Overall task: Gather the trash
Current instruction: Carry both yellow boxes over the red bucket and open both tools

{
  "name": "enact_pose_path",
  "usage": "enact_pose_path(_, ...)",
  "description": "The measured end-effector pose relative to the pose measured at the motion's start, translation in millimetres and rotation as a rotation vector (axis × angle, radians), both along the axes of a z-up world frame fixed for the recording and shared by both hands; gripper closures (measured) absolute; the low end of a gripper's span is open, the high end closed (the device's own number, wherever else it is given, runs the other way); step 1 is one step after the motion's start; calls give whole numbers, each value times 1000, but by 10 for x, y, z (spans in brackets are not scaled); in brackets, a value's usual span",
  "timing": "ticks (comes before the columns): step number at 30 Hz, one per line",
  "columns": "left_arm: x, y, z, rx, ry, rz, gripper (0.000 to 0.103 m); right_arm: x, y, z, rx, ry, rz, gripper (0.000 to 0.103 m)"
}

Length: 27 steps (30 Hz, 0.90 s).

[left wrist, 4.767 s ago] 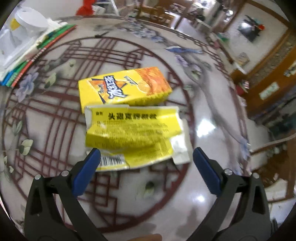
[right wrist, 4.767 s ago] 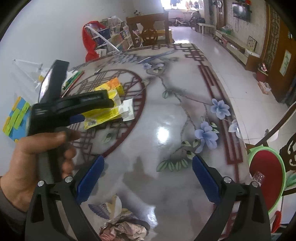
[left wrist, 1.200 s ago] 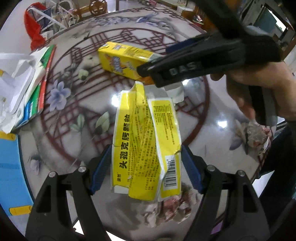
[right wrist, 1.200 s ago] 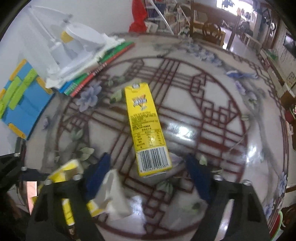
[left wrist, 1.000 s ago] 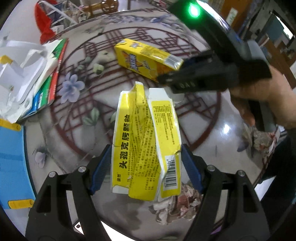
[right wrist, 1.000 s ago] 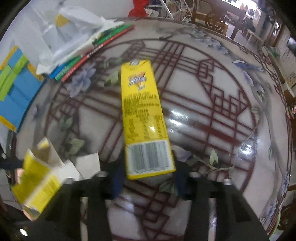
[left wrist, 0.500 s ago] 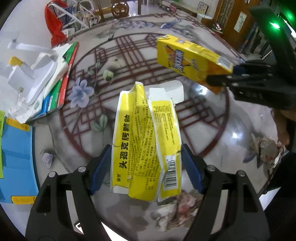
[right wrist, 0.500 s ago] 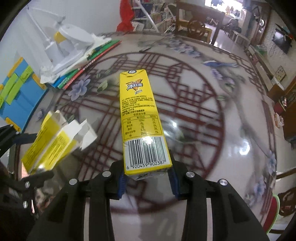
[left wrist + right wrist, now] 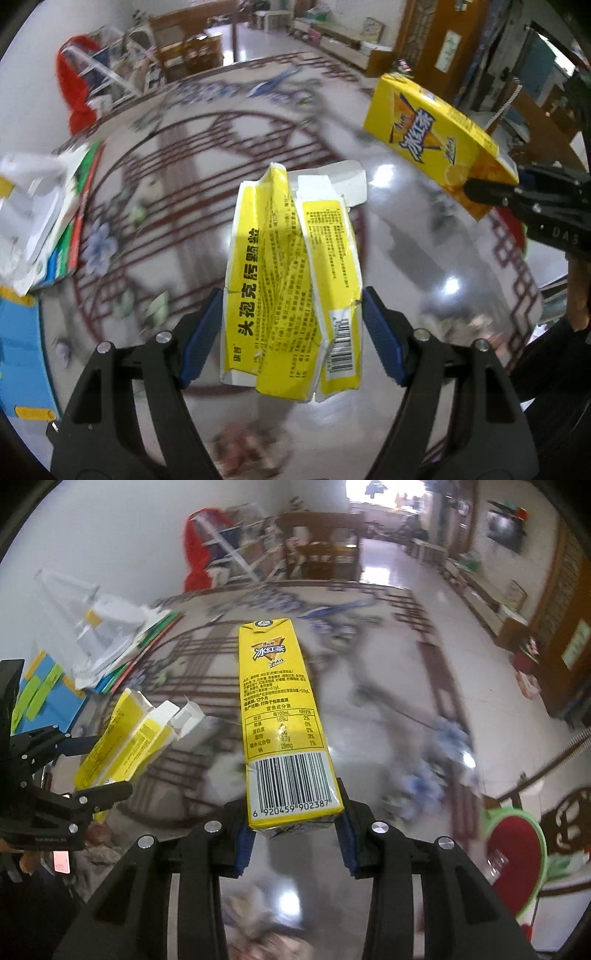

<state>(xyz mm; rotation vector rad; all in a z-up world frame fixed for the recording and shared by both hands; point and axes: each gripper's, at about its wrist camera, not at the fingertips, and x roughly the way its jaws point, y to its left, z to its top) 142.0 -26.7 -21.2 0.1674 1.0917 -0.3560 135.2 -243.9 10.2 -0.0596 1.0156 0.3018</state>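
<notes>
While both grippers hang above the round table (image 9: 424, 236), each one has a piece of trash in it. The left gripper (image 9: 291, 332) pinches a squashed yellow box (image 9: 291, 288) between its blue pads (image 9: 201, 341). The pads press on both long sides of the box, near its bottom end. The box is flat and torn, with white flaps sticking out at its far end, toward 12 o'clock in the left wrist view. It is up in the air, not on the table.

The right gripper (image 9: 293, 836) pinches a yellow drink carton (image 9: 280, 720) by its bottom end, the end with the black bar code. Its jaws are pressed onto the two narrow sides of the carton. The carton points away toward 12 o'clock in the right wrist view and is off the table too. From the left wrist view, the same carton shows at 2 o'clock, with the black gripper holding its lower end.

In the right wrist view the squashed box and the left gripper show at 9 o'clock. A red bin with a green rim (image 9: 517, 845) sits low at 4 o'clock, beside the table. A crumpled paper wad (image 9: 251, 450) lies on the table at 6 o'clock in the left wrist view, but it is blurry. Books and white papers (image 9: 48, 206) lie on the table at 9 o'clock in that view.
</notes>
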Motion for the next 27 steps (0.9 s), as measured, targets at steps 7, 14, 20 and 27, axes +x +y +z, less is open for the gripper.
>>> enact_pose_path(7, 69, -948, 115, -48, -16, -125, 31, -237, -1063, 15, 41, -6, -177, 67)
enact_pose_path(14, 181, -1933, 116, -147, 19, -237, 31, -467, -2112, 11, 97, -6, -363, 67)
enact_pose_path(20, 246, -2674, 116, -223, 48, -307, 31, -686, -2848, -39, 120, -11, -503, 67)
enact_pose_path(27, 308, -3377, 7, -275, 96, -368, 31, -857, -3409, -119, 161, -9, -623, 67)
